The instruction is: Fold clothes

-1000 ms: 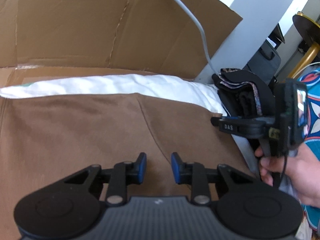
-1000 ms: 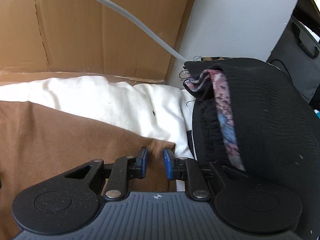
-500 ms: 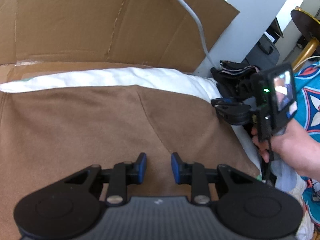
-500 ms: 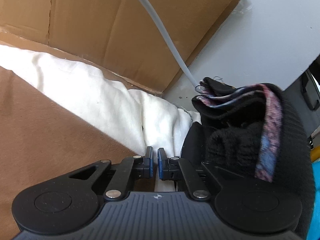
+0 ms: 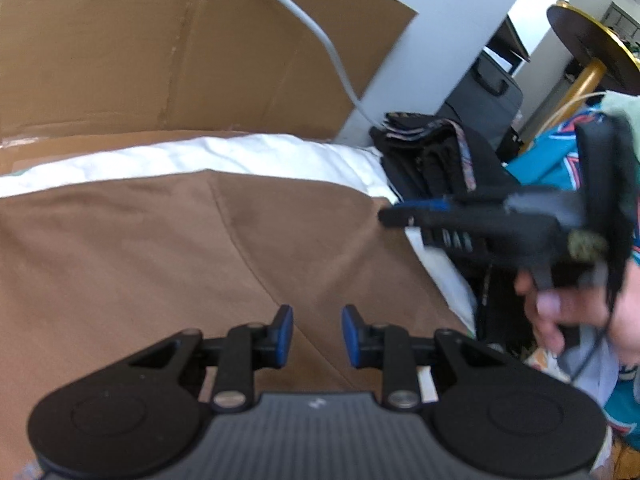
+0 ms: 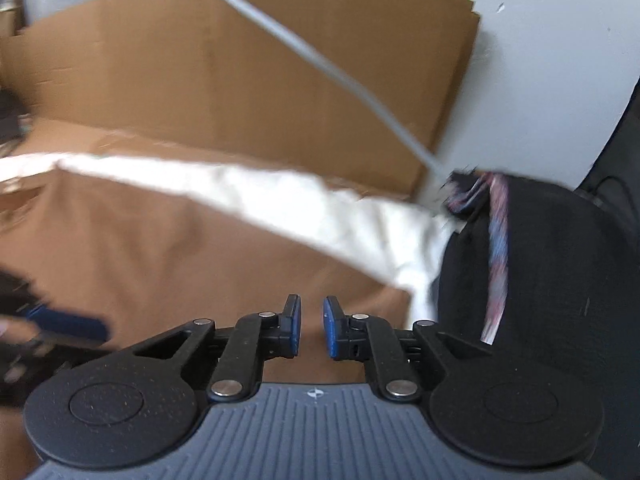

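Note:
A brown garment (image 5: 160,264) lies spread flat over white bedding (image 5: 240,156). My left gripper (image 5: 316,336) hovers low over its near middle, open, with nothing between the fingers. At the garment's right edge, a hand (image 5: 560,312) holds my right gripper (image 5: 394,216). In the right wrist view the right gripper (image 6: 312,328) stands narrowly open and empty above the brown garment (image 6: 160,260). A blurred left gripper (image 6: 80,325) shows at the far left. A black folded pile (image 6: 540,260) with a patterned strip sits to the right.
Cardboard sheets (image 5: 160,60) stand behind the bedding, and a grey cable (image 5: 320,32) runs down across them to the black pile (image 5: 440,152). A dark suitcase (image 5: 488,96), a gold round table (image 5: 588,40) and teal patterned fabric (image 5: 552,160) lie beyond on the right.
The right gripper has swung away from the black pile, back over the brown garment's right edge, and its nearly shut fingers have parted a little. The left gripper has barely moved.

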